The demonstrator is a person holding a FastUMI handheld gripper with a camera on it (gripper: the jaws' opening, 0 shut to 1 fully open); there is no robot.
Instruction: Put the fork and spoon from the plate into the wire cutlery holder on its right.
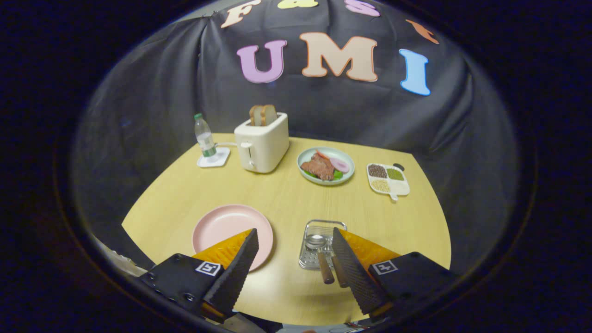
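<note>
On the wooden bench [286, 203], the hand-held gripper [296, 252] stood spread, pinching nothing. Round pink plate [226, 226] lay bare; spoon [318, 247] and apparently fork [337, 270], wooden-handled, rested in the wire cutlery holder [312, 231].

Soft, even overhead light on the table [286, 203], faint shadows, fisheye bending and dimming at the rim.

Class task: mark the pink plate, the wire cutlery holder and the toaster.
pink plate [222, 224], gripper view, bare centre.
wire cutlery holder [325, 223], gripper view, far rim.
toaster [264, 144], gripper view, front face.
</note>
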